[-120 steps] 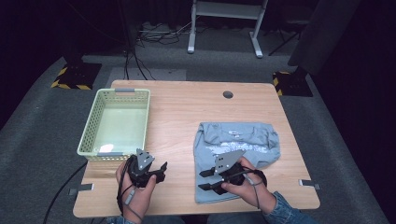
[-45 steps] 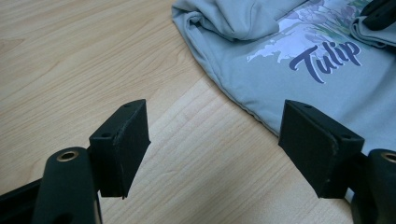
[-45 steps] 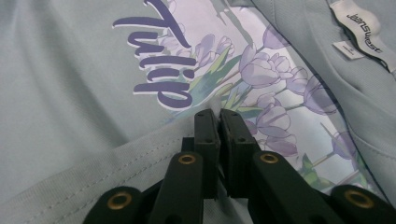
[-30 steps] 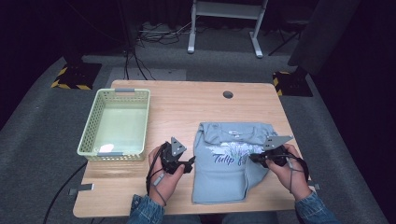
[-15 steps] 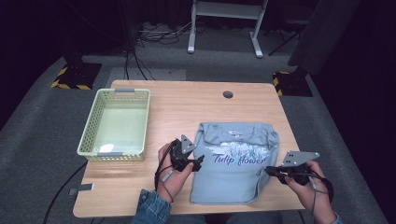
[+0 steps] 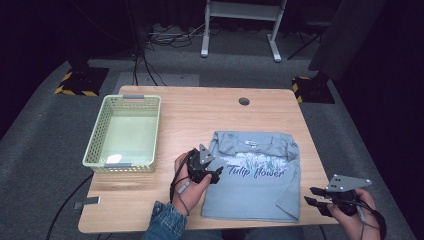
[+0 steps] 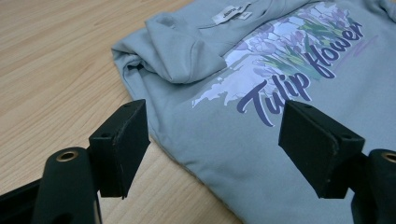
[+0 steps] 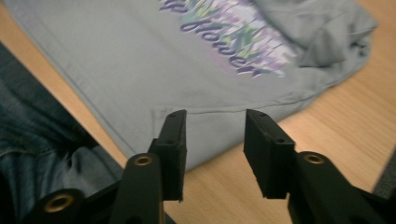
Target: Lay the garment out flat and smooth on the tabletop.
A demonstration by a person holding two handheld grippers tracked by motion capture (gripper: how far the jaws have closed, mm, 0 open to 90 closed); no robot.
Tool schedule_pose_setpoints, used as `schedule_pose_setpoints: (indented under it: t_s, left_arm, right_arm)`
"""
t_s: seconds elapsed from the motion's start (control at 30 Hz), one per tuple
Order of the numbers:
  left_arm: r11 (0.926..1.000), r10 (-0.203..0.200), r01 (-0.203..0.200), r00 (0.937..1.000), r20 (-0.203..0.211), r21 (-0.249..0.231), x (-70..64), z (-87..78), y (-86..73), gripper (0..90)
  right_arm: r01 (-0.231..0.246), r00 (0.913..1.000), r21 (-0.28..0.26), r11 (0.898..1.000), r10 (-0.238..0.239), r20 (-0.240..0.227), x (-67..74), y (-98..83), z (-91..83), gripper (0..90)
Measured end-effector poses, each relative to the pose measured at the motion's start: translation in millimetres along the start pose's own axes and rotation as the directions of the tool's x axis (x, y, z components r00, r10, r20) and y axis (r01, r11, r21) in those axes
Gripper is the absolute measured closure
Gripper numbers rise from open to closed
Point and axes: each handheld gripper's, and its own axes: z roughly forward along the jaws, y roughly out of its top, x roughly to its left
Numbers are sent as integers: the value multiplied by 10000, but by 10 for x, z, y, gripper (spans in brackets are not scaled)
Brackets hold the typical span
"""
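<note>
We note the right gripper (image 6: 314, 196) off the near right table corner, jaws just parted, gripping nothing. The left gripper (image 6: 216, 172) stands spread over the shirt's (image 6: 255, 185) left edge. The shirt lies flat near the front; its tucked sleeves may slip loose if one edge is pulled. The basket (image 6: 95, 145) sits beyond, left.

Bare table (image 6: 210, 115) across the far half and btwn the basket (image 6: 100, 135) and the shirt (image 6: 255, 185): room for a hand to pass there. Basket blocks the left side w/ its raised walls; the shirt covers the near right, running to the front edge. Left gripper (image 6: 212, 172) sits at the shirt's left edge, right gripper (image 6: 315, 197) off the table's right edge, jaws having just opened w/ nothing btwn them.
</note>
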Motion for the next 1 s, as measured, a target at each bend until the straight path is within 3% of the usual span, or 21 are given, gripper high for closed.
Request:
schedule_pose_setpoints:
  t_s: [0.1,0.17,0.37,0.5,0.6,0.73,0.8,0.9,1.0]
  left_arm:
    - [10000,48,-48,10000,13,-8,-14,6,4,240]
    - [10000,56,-56,10000,3,-25,-17,6,3,239]
    - [10000,-13,13,10000,-1,34,2,8,-18,239]
    - [10000,-55,55,10000,-21,25,14,-10,-31,239]
    - [9999,-86,87,9999,-77,60,22,-21,-48,239]
    - [9999,-104,104,9999,-88,83,27,-24,-61,239]
    - [9999,-118,119,9999,-83,113,24,-19,-64,239]
    - [9998,-134,134,9999,-34,134,16,3,-62,239]
    - [9999,-71,71,10000,37,136,6,28,-40,239]
  right_arm:
    - [-198,9994,-376,9991,208,274,-23,10,13,491]
    - [-94,9995,-363,9993,104,294,-11,28,95,462]
    - [327,9978,-291,9990,-343,-563,158,69,435,452]
    - [729,9927,65,9973,-719,-972,265,50,676,473]
    - [885,9897,366,9954,-838,-1159,268,13,822,477]
    - [1010,9862,636,9929,-915,-1377,230,-44,945,562]
    - [1192,9831,853,9892,-1056,-1497,222,-71,972,677]
    - [1084,9814,728,9914,-950,-1668,207,-89,928,834]
    - [866,9844,602,9944,-761,-1589,181,-111,847,857]
